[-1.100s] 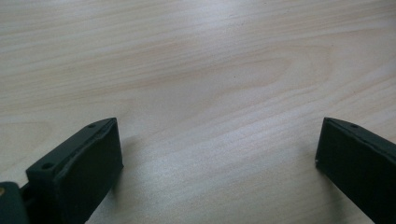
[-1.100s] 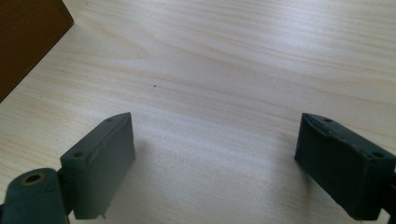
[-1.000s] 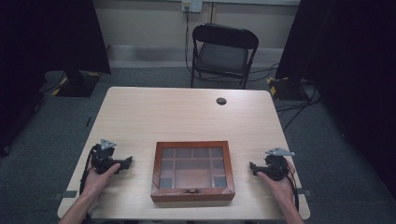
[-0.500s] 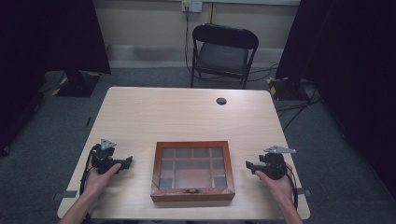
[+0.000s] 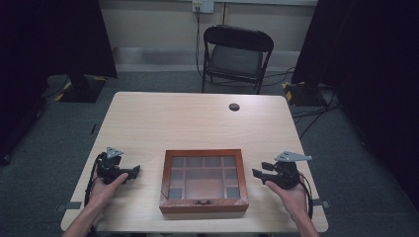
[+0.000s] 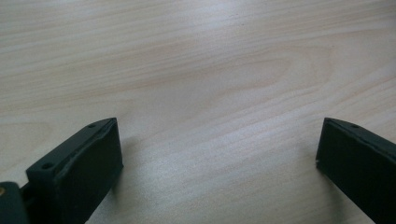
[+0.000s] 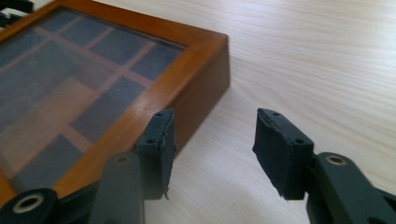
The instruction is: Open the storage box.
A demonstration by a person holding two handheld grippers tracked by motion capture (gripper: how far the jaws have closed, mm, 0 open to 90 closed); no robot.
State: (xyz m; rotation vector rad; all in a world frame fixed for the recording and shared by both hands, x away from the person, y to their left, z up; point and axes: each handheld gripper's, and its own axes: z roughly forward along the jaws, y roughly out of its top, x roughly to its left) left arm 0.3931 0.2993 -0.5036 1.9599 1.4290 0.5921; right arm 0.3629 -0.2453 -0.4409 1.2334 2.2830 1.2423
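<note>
A shut wooden box [image 5: 203, 179] with a glass lid over several compartments lies near the table's front edge, its small clasp facing the person. In the right gripper view the box [image 7: 88, 88] fills the left side. My right gripper [image 5: 260, 173] [image 7: 212, 140] stands open just right of the box's right side, low over the table, with nothing between its jaws. My left gripper [image 5: 134, 171] [image 6: 219, 154] rests wide open on bare wood to the left of the box, apart from it, empty.
The light wooden table [image 5: 197, 123] has a small dark round grommet [image 5: 234, 106] near its far edge. A black folding chair [image 5: 236, 54] stands behind the table. Cables run on the floor at the right.
My right gripper has moved left, closer to the box's right side. The left gripper and the box have stayed put.
</note>
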